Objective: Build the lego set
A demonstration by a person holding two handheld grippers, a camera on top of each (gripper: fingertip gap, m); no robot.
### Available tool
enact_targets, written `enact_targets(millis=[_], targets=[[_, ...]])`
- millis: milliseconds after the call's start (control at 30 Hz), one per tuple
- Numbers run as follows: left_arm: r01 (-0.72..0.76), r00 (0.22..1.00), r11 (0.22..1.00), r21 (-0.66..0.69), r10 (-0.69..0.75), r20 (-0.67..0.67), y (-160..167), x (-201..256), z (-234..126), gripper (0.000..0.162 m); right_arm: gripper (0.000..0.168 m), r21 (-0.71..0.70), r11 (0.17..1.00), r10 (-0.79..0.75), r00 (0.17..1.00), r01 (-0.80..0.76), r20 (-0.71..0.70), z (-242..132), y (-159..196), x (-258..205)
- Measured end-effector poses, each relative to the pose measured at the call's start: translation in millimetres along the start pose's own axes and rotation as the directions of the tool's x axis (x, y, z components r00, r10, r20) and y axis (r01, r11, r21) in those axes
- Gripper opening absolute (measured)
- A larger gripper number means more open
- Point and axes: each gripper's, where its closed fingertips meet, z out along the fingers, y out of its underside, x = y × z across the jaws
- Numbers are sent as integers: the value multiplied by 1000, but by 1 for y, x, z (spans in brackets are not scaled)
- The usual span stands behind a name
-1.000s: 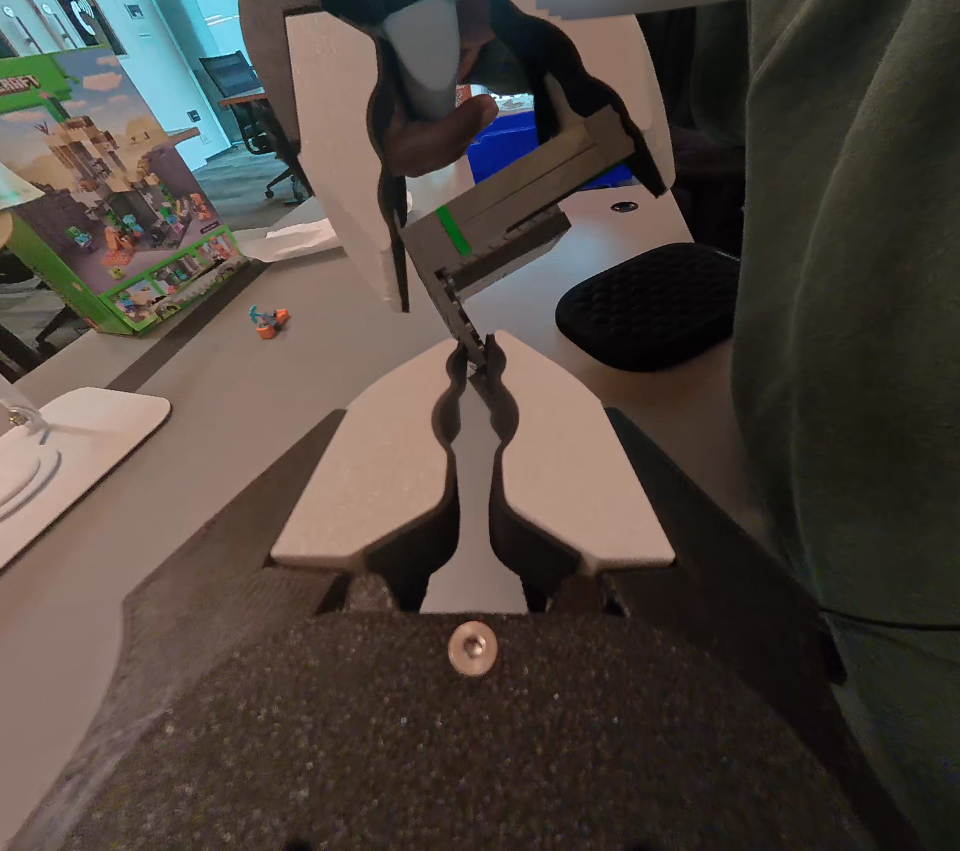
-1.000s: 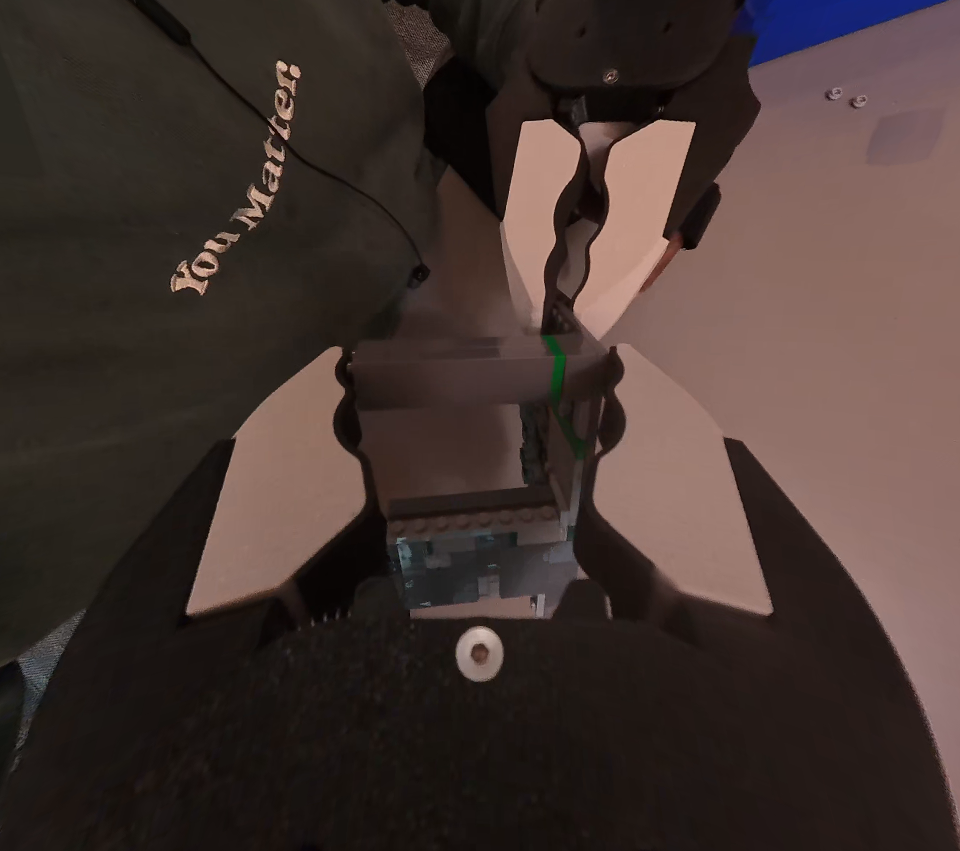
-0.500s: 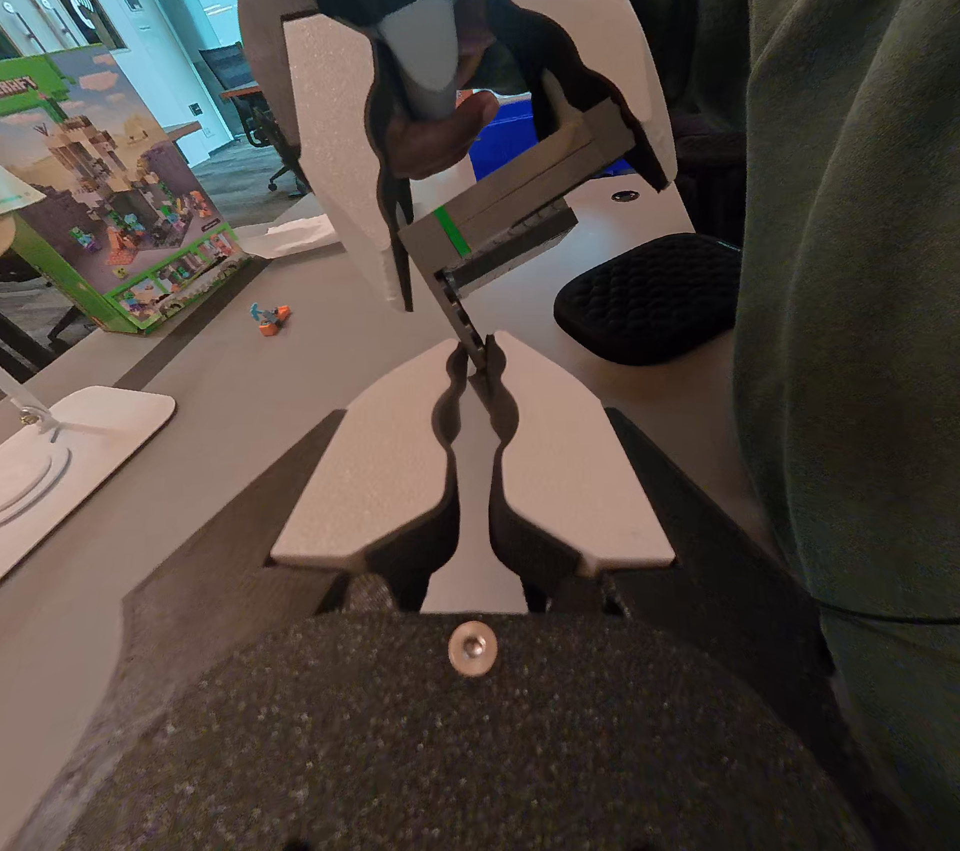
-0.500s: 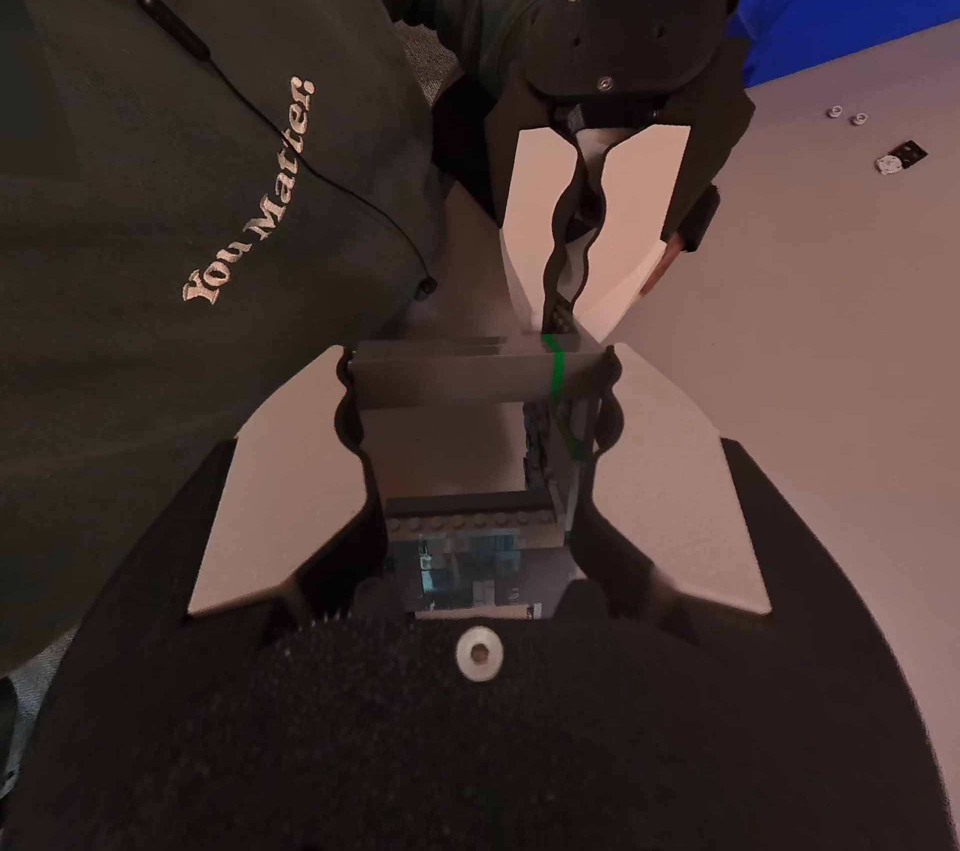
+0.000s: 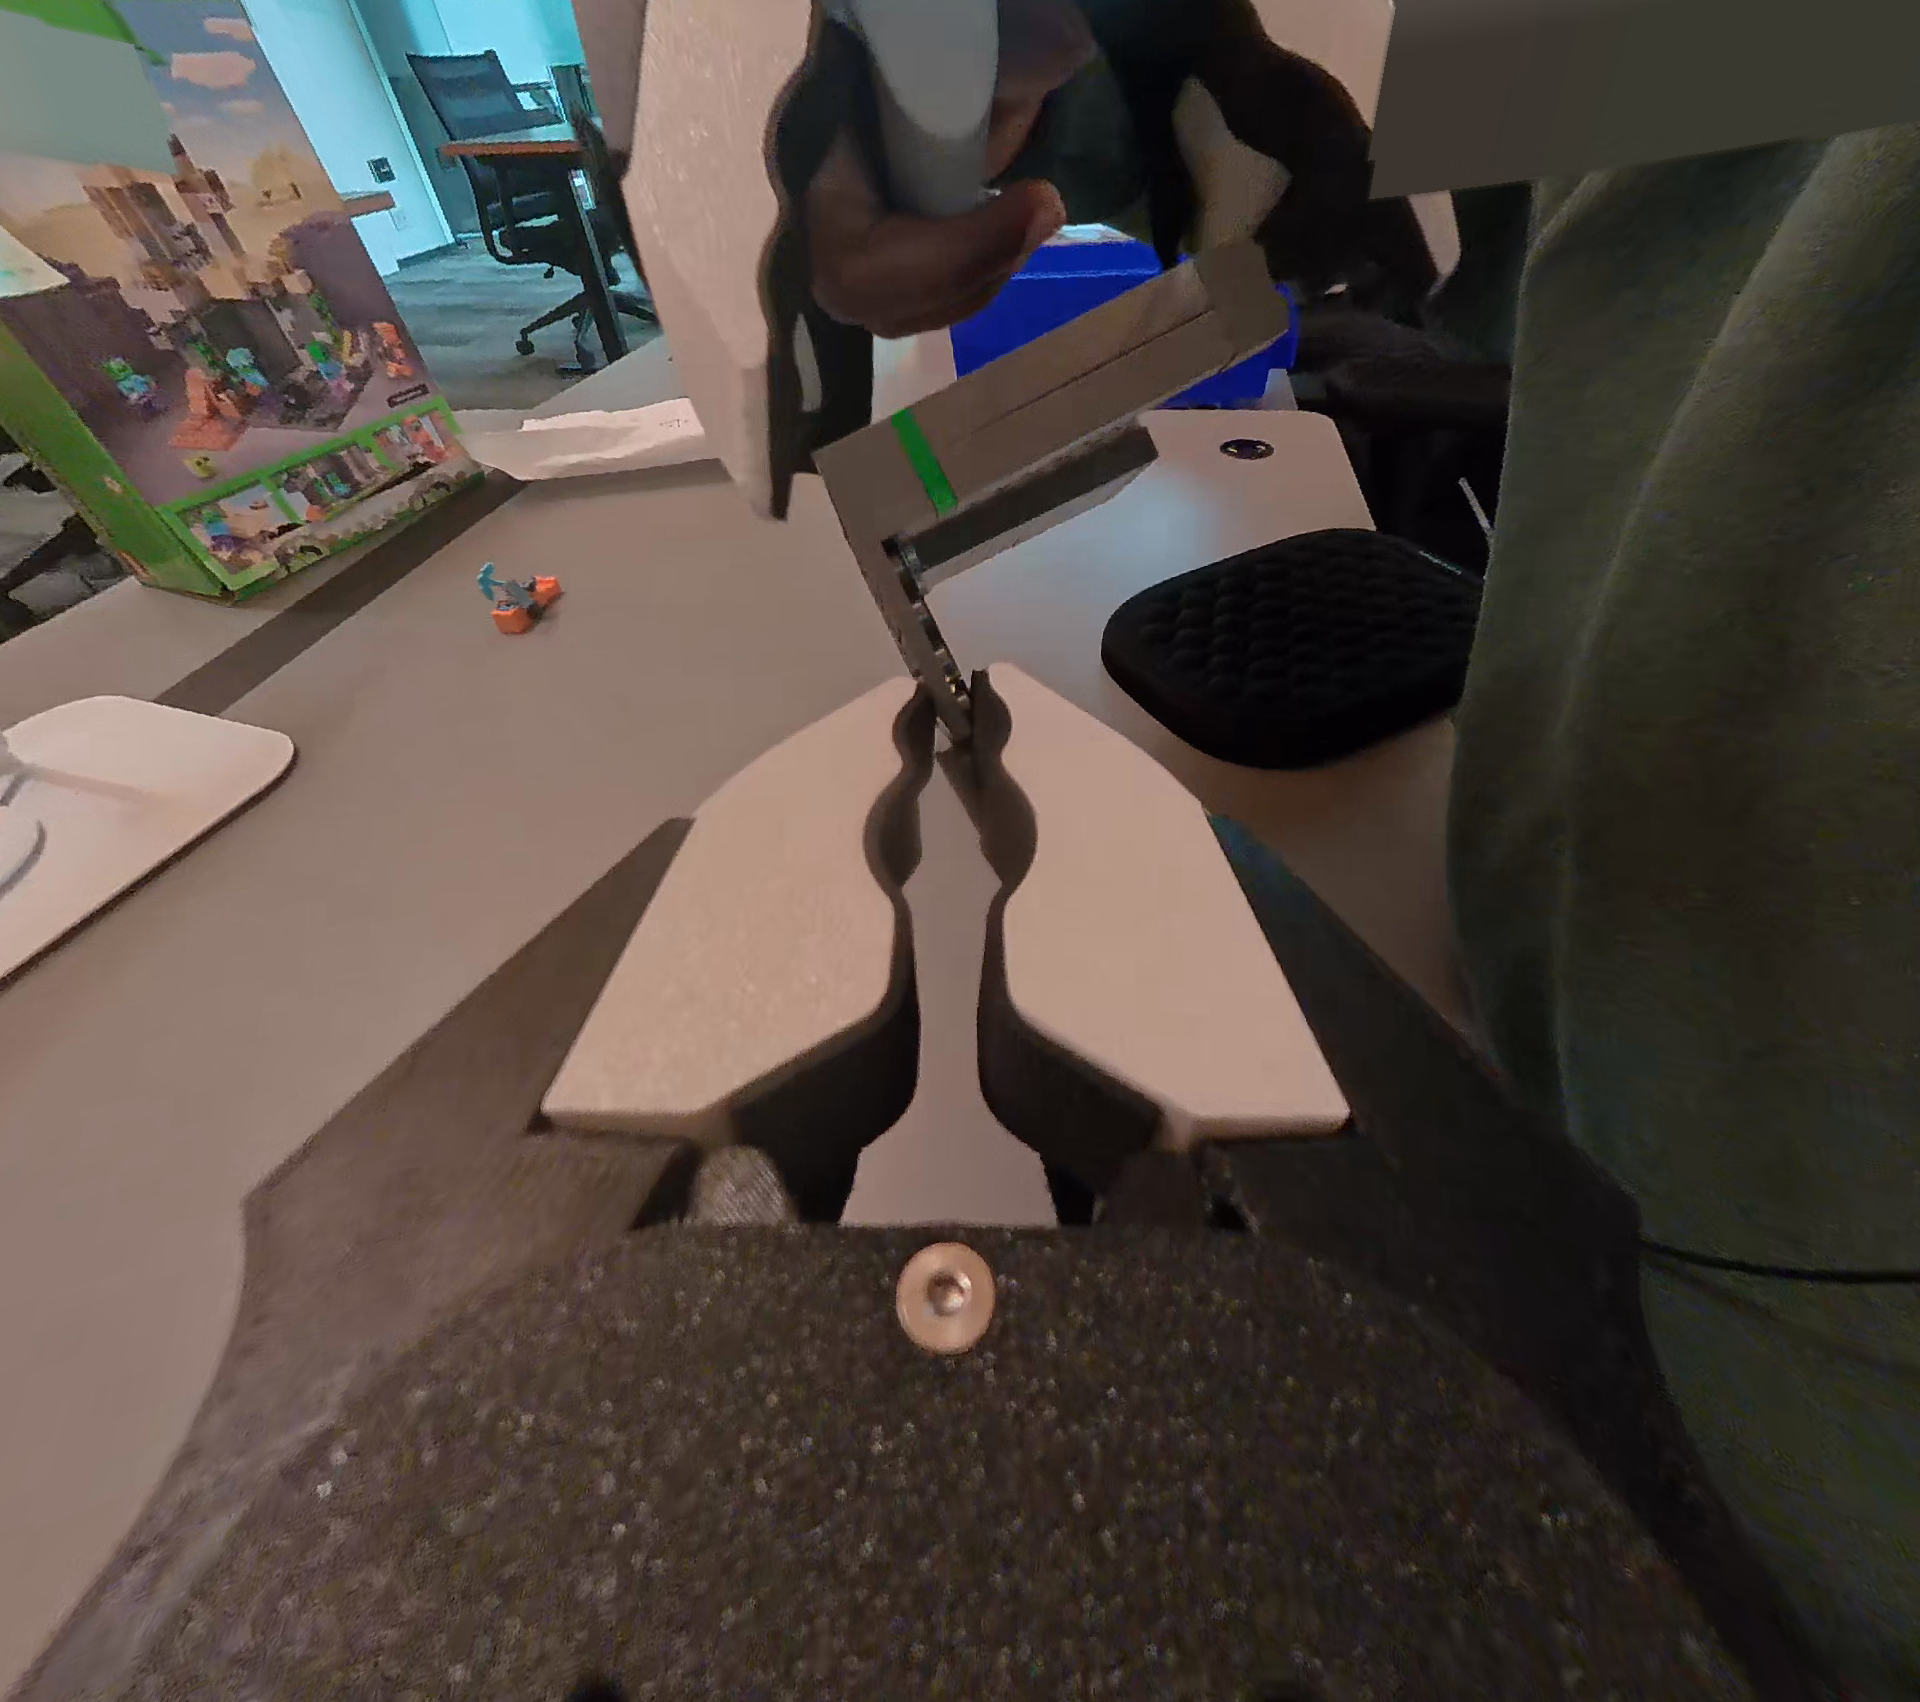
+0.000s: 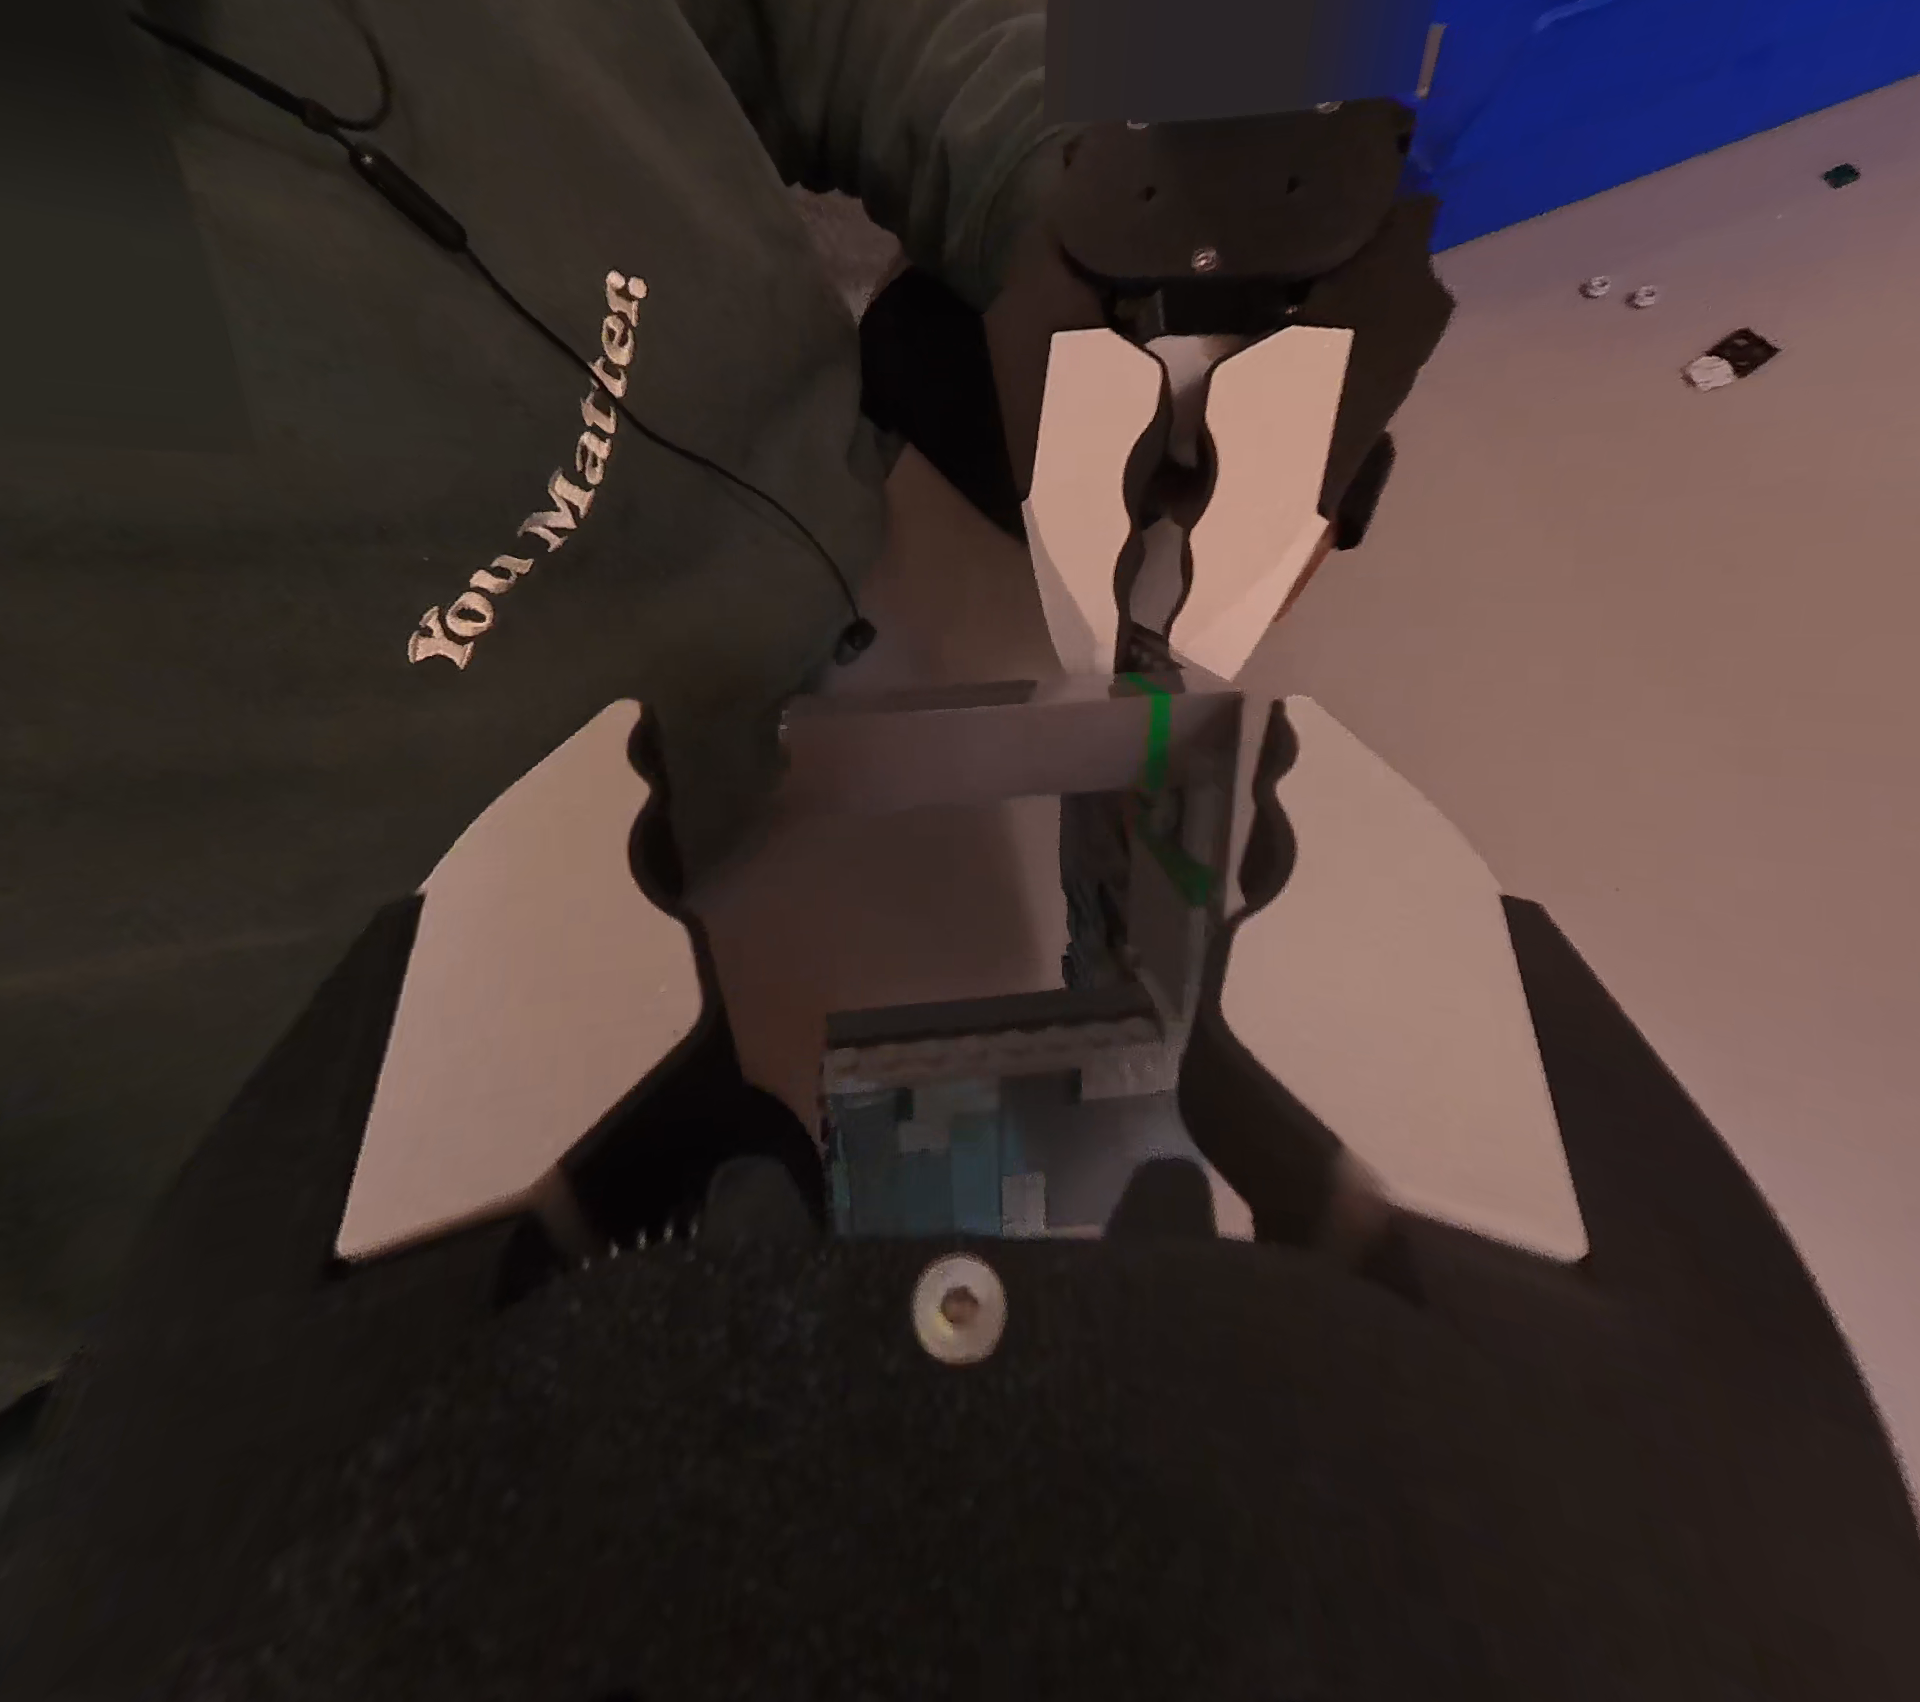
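Note:
A grey lego frame with a green stripe (image 5: pixel 1039 426) is held in the air above the table. My right gripper (image 6: pixel 956 717) is shut on the frame (image 6: pixel 935 743), one finger on each side; blue-patterned bricks sit at its inner end. My left gripper (image 5: pixel 951 707) is shut on a thin dark grey plate (image 5: pixel 925 624) that hangs from the frame's corner by the stripe. The left gripper also shows in the right wrist view (image 6: pixel 1143 660), facing me, tips pinched at the frame's edge. The right gripper's white fingers (image 5: pixel 707 198) show in the left wrist view.
A lego box (image 5: pixel 208 364) stands at the left on the grey table (image 5: pixel 520 821). A small orange and blue piece (image 5: pixel 520 598), a black padded rest (image 5: pixel 1288 644) and a white base (image 5: pixel 114 779) lie there. A blue bin (image 6: pixel 1662 11) holds parts. A person's green sweatshirt (image 5: pixel 1714 717) is close by. The left gripper's tips are roughly 5 cm from the right gripper's.
Both grippers keep their holds. The right wrist view has shifted, so more of the blue bin and loose bits on the table show. The frame has barely moved.

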Motion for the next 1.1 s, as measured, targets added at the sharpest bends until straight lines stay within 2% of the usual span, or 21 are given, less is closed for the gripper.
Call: enact_targets(millis=[133,233,567,600,667,733,833,933,1033,1100], targets=[[2,1000,1000,-9,-2,-8,2,2,2,7,100,-3,1000,26,1000,-26,-16,-1,5,9],[-7,1000,1000,-15,7,-3,1,2,3,7,88,-15,999,29,999,-28,28,3,6,6],[5,1000,1000,-16,-5,-2,1,2,0,7,88,-8,1000,24,999,-24,22,5,3,7],[19,1000,1000,-5,-19,-6,0,1,0,7,88,2,999,33,999,-33,21,4,2,7],[73,997,997,24,-73,-11,-2,-3,-1,7,100,59,997,56,998,-58,36,-3,-5,7],[204,979,976,78,-202,-36,-4,-10,-6,7,100,186,978,91,995,-95,26,-26,-18,13],[445,895,878,176,-435,-95,-7,-28,-17,7,90,435,880,233,972,-194,-40,-81,-15,40],[618,785,739,268,-596,-168,-9,-45,-28,7,80,589,743,447,891,-319,-81,-113,32,68],[673,736,670,313,-647,-200,-9,-55,-32,7,77,661,591,602,798,-463,21,-99,74,72],[681,729,659,318,-652,-209,-10,-57,-29,7,77,680,505,629,766,-532,132,-73,78,65]])
